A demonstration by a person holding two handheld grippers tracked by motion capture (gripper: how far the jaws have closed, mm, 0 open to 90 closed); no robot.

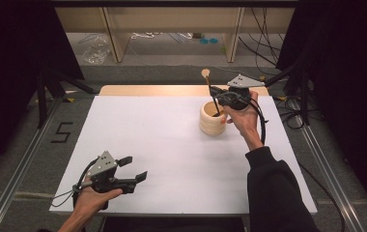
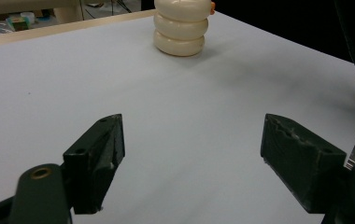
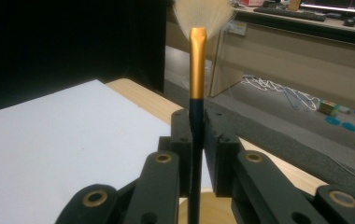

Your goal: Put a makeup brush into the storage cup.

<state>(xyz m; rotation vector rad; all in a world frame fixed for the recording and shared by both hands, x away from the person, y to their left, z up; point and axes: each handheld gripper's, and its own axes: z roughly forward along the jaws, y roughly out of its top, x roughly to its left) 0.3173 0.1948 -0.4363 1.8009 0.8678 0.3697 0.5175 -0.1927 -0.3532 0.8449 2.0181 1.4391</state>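
Observation:
A cream ribbed holder (image 1: pixel 212 118) stands on the white table (image 1: pixel 162 145) at the back right; in the left gripper view the holder (image 2: pixel 181 28) is far ahead. My right gripper (image 1: pixel 218 99) hangs just over the holder, shut on a makeup brush (image 1: pixel 211 92) with a black handle, gold ferrule and pale bristles. The brush (image 3: pixel 197 84) stands upright between the pads, its lower end reaching into the holder's mouth (image 3: pixel 213 210). My left gripper (image 1: pixel 132 167) rests open near the table's front left corner, with nothing between its fingers (image 2: pixel 98 158).
A wooden strip (image 1: pixel 172 90) borders the table's far edge. Behind it are shelf legs, cables and a plastic bag on the floor. Metal rails run along both sides of the table. The person's dark sleeve (image 1: pixel 273 193) reaches in at the lower right.

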